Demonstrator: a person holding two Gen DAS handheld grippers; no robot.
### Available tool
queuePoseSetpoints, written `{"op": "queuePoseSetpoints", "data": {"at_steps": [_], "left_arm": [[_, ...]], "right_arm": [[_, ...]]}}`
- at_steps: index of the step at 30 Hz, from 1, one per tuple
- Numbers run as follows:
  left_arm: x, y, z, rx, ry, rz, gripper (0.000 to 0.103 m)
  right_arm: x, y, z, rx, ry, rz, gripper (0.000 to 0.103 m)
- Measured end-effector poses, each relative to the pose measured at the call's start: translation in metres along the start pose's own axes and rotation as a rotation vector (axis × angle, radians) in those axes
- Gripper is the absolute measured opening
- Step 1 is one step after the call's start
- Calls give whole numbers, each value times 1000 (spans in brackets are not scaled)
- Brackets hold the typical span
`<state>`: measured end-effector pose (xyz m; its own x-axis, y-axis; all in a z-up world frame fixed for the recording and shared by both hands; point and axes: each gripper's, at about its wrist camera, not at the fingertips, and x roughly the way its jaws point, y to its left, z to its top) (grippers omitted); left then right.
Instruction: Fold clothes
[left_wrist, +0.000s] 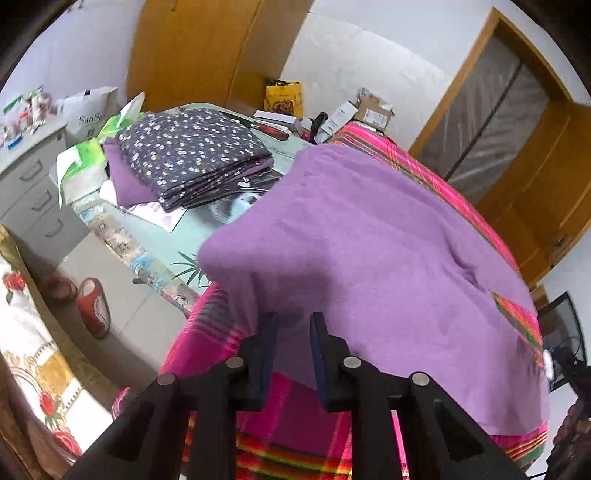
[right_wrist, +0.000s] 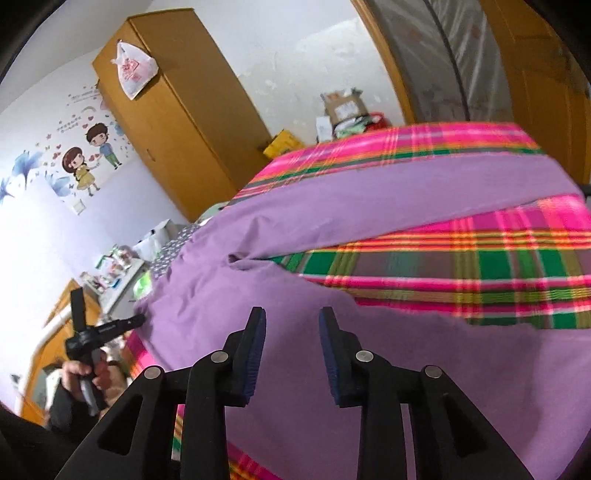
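On the pink plaid blanket (right_wrist: 461, 258) a purple garment (left_wrist: 369, 240) lies spread flat. Beyond it sits a folded floral pile (left_wrist: 192, 151). The left gripper (left_wrist: 293, 325) and right gripper (right_wrist: 291, 321) hover over the purple cloth, jaws apart, holding nothing.

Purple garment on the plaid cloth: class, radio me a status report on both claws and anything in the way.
Left claw open, empty, at purple garment's near edge. Right claw open, over garment. Garment lies spread on plaid cloth, unfolded. Folded floral stack sits clear, beyond.
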<state>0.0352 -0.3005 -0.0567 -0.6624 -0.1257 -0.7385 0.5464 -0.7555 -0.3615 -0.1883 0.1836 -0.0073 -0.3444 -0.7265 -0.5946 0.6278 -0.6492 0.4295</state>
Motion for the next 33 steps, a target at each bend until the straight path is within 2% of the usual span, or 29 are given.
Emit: {"op": "queuePoseSetpoints", "data": {"at_steps": [4, 10, 14, 18, 25, 33], "left_arm": [[-9, -4, 10, -6, -24, -5, 20], [-28, -24, 30, 14, -73, -8, 20], [-40, -53, 48, 78, -110, -40, 20], [-48, -89, 66, 173, -130, -54, 20], [-59, -161, 91, 340, -181, -58, 20], [-53, -209, 117, 386, -190, -74, 20]], "right_arm": [[-1, 8, 10, -32, -9, -17, 31], [-15, 14, 33, -78, -61, 10, 31], [-38, 14, 53, -71, -133, 64, 31], [-66, 17, 75, -98, -209, 83, 31], [-106, 28, 117, -195, -312, 48, 31], [-102, 59, 158, -361, -343, -22, 31]]}}
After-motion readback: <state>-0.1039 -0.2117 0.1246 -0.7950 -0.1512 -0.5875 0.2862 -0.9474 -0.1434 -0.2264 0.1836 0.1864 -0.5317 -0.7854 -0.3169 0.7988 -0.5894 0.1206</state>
